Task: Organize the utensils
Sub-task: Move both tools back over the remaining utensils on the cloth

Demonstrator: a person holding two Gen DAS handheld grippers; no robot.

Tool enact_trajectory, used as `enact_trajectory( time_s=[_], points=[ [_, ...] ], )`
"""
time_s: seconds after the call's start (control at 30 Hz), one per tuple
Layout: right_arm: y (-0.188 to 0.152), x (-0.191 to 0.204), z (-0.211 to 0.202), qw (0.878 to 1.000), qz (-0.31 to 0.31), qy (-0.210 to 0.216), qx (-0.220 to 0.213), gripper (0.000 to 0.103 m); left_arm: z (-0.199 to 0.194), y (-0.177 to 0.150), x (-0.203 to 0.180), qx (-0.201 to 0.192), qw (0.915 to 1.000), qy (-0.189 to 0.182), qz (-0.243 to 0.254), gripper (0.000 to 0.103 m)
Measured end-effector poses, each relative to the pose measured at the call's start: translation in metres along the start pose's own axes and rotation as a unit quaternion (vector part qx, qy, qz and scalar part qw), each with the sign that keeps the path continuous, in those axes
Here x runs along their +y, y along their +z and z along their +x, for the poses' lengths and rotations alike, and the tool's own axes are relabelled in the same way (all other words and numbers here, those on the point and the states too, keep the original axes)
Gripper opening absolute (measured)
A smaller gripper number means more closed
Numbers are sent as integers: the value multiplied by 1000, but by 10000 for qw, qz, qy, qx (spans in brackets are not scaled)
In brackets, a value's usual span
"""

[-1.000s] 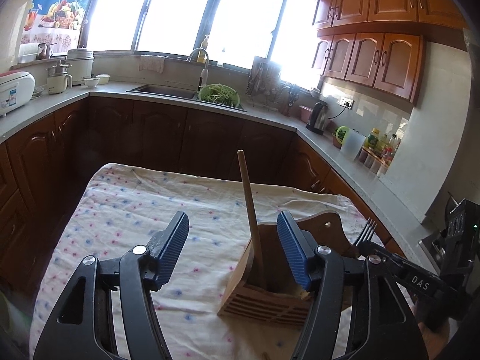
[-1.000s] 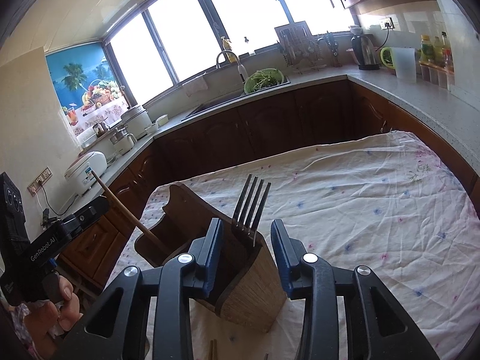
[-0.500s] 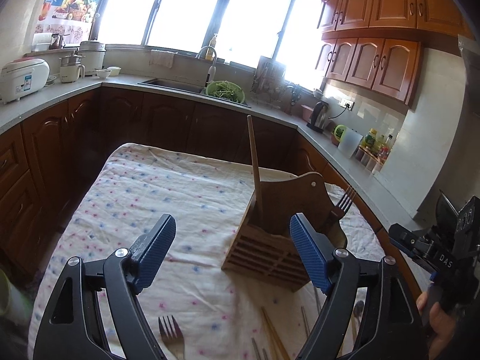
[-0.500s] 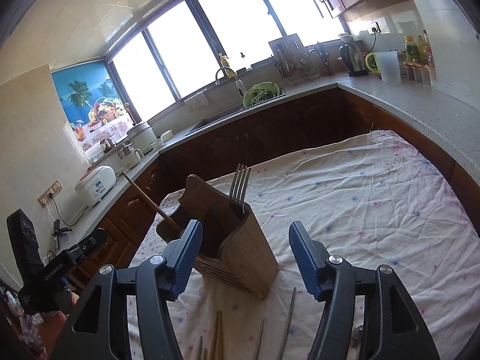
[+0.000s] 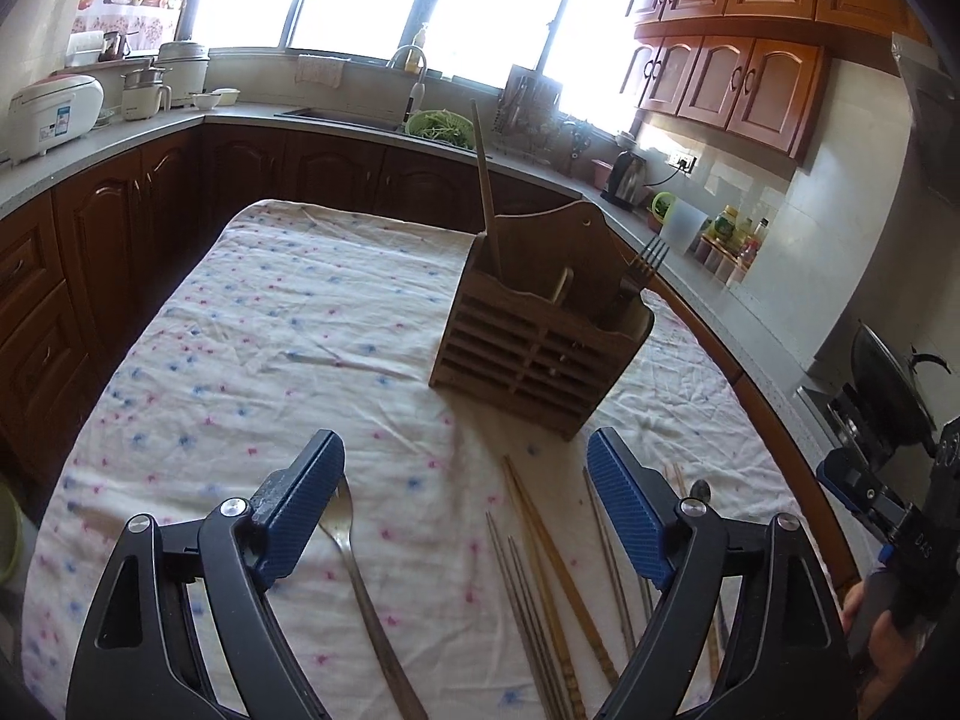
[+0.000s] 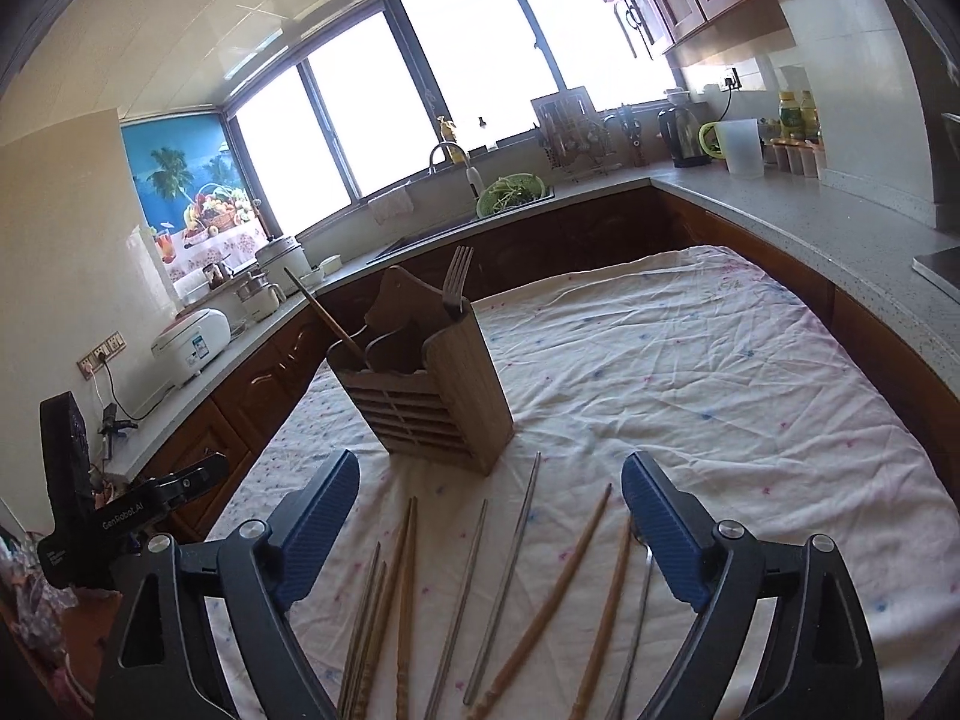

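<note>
Already the caddy [image 5: 540,330] holds two pieces: a fork [image 6: 456,279] standing tines up in its right-hand slot and a wooden stick [image 5: 486,180] leaning in its left-hand one, the middle slot looking free. A second ago the right gripper [image 6: 489,525] was closed around that fork just above the caddy, and the left gripper [image 5: 465,507] stood close against the caddy beside the stick; both have since let go and drawn back toward the near edge of the cloth [image 5: 270,324]. Each now hangs wide open and empty, short of the caddy. That pull-back has brought the remaining work into sight: nearer than the caddy lie loose chopsticks [image 6: 540,588], some wooden and some metal, fanned out side by side, and a second fork [image 5: 360,576] lies flat to their left, its head just beside the left gripper's left finger. Something slim and metal, perhaps a spoon, lies near the right gripper's right finger, too hidden to name. By my reading the fork drop is done and the next pick is about to be chosen; the task is barely begun, since most pieces are not yet in the caddy. Thin sticks flat on wrinkled cloth will likely be fiddly to pinch singly.
</note>
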State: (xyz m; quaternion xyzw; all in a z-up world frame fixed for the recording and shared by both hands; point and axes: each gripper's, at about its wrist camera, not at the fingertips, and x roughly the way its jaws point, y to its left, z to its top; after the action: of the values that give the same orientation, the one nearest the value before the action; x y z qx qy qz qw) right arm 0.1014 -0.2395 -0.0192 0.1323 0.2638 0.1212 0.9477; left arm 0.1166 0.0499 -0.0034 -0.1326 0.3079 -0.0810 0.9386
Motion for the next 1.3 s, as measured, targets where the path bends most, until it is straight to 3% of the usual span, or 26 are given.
enact_trajectory(
  time_s=[0.2, 0.4, 0.83, 1.03, 1.17, 1.3],
  points=[
    [-34, 2, -27, 9993, -249, -253, -141, 98, -9, -28, -7, 134, 9999, -34, 92, 86],
    [-58, -13, -31, 9994, -93, -324, 73, 98, -9, -48, -13, 298, 9994, -11, 168, 87],
    [-68, -28, -26, 9985, 26, -428, 336, 96, 6, -58, -18, 603, 9978, 64, 255, 87],
    [-64, -27, -13, 9981, 40, -361, 490, 78, 21, -53, -23, 775, 9964, 6, 335, 84],
    [-60, -30, -2, 9975, 70, -355, 612, 63, 33, -51, -27, 958, 9946, -81, 399, 64],
    [-55, -33, 12, 9965, 130, -334, 759, 51, 49, -49, -32, 1130, 9925, -176, 423, 54]
  ],
)
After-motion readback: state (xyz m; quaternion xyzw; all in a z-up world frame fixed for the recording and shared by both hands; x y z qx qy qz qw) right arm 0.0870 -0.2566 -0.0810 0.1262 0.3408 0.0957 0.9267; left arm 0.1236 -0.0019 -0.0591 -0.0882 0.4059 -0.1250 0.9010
